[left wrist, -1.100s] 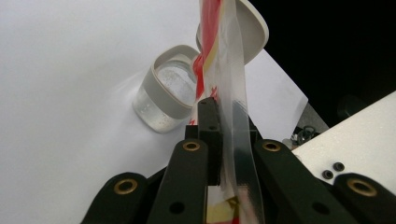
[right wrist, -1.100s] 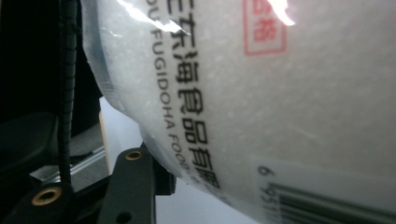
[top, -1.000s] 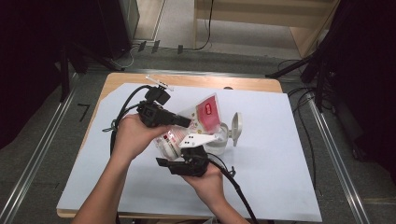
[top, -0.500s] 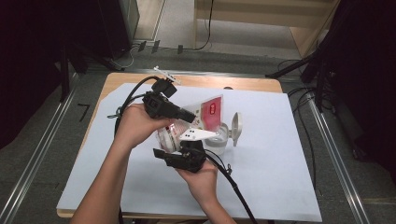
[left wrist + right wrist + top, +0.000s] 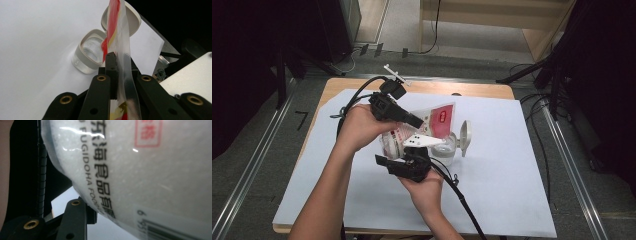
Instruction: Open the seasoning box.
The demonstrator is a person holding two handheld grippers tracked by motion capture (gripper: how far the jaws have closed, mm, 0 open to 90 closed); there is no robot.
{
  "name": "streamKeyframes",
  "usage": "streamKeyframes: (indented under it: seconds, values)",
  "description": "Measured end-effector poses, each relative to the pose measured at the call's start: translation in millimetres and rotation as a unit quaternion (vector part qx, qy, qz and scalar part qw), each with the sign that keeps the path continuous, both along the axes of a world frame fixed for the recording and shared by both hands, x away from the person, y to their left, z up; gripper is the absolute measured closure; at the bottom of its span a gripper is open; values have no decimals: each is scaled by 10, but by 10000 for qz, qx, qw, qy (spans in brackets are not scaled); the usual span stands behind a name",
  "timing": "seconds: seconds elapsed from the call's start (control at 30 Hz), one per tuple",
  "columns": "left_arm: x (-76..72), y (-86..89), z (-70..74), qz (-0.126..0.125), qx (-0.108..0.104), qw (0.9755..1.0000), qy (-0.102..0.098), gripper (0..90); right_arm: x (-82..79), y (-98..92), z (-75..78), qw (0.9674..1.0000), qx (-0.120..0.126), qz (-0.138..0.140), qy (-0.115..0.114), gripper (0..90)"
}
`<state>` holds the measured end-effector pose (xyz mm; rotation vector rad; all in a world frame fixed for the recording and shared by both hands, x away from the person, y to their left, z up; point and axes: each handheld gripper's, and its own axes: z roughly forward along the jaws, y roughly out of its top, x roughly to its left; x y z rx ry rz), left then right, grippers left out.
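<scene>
Nearest, the right gripper [image 5: 414, 157] is clamping the salt bag [image 5: 150, 170] by its full belly; beyond, the left gripper [image 5: 117, 65] is pinching the bag's top film tight, tilting it toward the open clear jar [image 5: 90, 53]; pouring looks barely begun.

Both forearms come in from the near edge of the table. The left gripper [image 5: 424, 122] sits higher, jaws pinched shut on the bag [image 5: 439, 120]. The right gripper [image 5: 404, 159] is just below it, clamped on the bag's bulky lower half.
</scene>
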<state>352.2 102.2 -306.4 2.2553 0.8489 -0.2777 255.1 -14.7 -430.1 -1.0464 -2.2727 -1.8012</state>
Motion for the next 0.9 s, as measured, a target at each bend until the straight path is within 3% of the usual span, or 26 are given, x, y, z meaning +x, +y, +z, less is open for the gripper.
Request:
streamKeyframes:
  seconds: [0.1, 0.2, 0.3, 0.43, 0.7, 0.9]
  values:
    - [22, 11, -5, -4, -145, 9997, 177, 823, 9, -1, -5, 9998, 169, -26, 106, 626]
    - [24, 25, -4, -22, -315, 9993, 191, 824, -3, -1, 3, 9997, 205, -49, 90, 628]
    - [31, 31, 2, -47, -316, 9994, 139, 826, -4, -9, 14, 9997, 212, -36, 73, 629]
    - [41, 15, -20, -3, -221, 9997, 122, 814, 2, -18, 19, 9993, 298, 4, 210, 629]
    - [75, 28, -57, 176, -215, 9992, 271, 848, -7, -9, 35, 10000, -70, -21, 36, 609]
    - [72, 59, -53, 217, -270, 9989, 305, 852, -19, 9, 58, 9999, -93, 19, 39, 620]
